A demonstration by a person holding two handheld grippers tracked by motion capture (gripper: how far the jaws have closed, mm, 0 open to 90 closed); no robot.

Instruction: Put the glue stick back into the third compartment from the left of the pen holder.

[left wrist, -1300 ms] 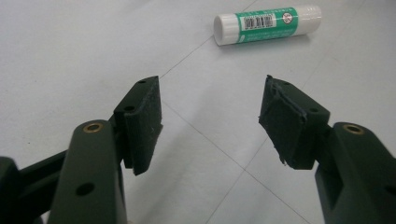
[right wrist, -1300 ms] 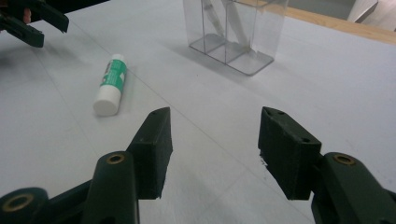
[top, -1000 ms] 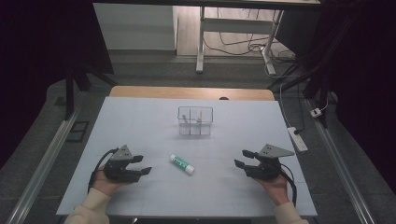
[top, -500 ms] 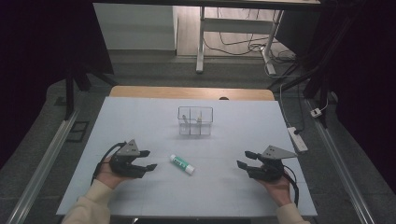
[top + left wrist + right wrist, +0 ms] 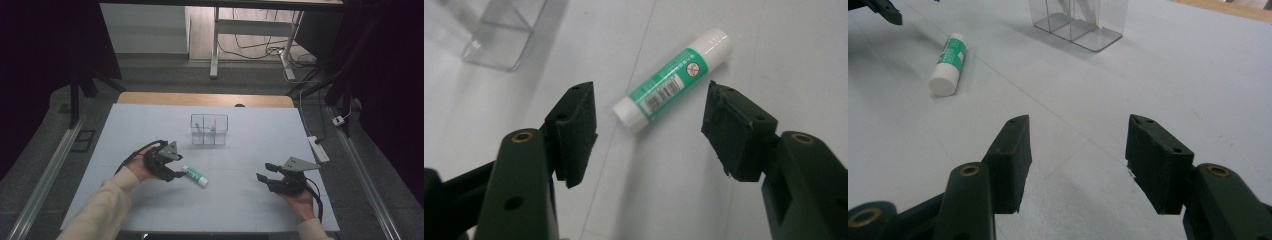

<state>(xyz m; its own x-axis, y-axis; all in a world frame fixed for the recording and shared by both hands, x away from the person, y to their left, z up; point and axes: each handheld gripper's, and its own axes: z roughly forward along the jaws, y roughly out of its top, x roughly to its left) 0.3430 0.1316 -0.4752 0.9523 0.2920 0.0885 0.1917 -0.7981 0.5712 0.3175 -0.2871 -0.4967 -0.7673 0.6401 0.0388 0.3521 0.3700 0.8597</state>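
A: What lies ahead of the left tongs (image 5: pixel 651 127)?

B: A glue stick (image 5: pixel 672 80) with a green-and-white label, flat on the pale worktop (image 5: pixel 784 45), running aslant from the middle of the frame up toward the upper right.

A: Do the jaws grip it?

B: No. They stand wide apart at lower left and lower right. Its nearer white end sits in the gap, touching neither pad.

A: Anything else?

B: A clear plastic box (image 5: pixel 506 35) in the upper left corner, apart from the stick.

1. One glue stick (image 5: pixel 195 176) lies on the table (image 5: pixel 250 210).
2. One clear divided container (image 5: pixel 209 129) stands there.
3. Two grippers: left gripper (image 5: pixel 172 172), right gripper (image 5: pixel 264 172).
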